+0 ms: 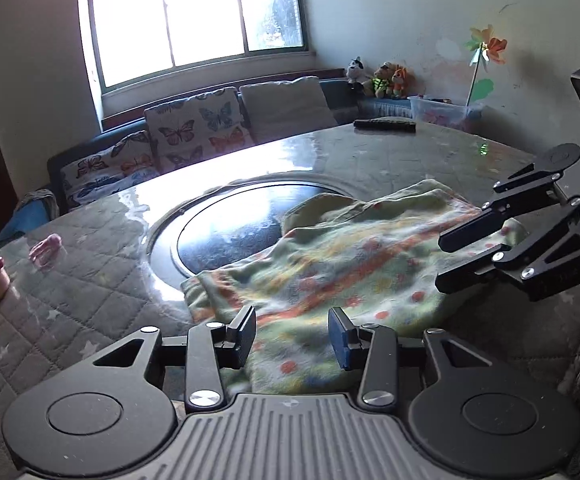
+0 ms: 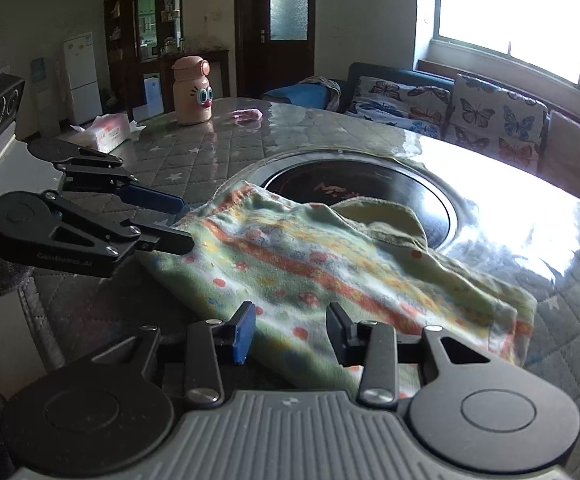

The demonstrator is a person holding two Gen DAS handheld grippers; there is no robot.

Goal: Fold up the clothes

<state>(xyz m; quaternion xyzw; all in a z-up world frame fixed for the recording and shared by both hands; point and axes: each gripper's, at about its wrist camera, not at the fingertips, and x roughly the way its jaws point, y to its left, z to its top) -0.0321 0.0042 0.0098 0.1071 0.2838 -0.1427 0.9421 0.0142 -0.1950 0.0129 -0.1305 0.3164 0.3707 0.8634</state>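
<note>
Left wrist view: the left gripper (image 1: 292, 334) hangs with fingers apart over the near edge of a patterned garment (image 1: 330, 252) lying rumpled on the desk (image 1: 90, 300), holding nothing. Right wrist view: the right gripper (image 2: 290, 334), fingers likewise spread and empty, faces the garment's other side. It lies loosely doubled, not neatly folded; squaring up seemingly remains.

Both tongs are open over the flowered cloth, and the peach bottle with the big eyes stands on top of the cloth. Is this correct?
Not quite. The bottle does not stand on the cloth; the right wrist view shows it on the bare table, well apart from the cloth, at the far side. The rest holds: the left tongs and the right tongs are both open over the cloth.
</note>
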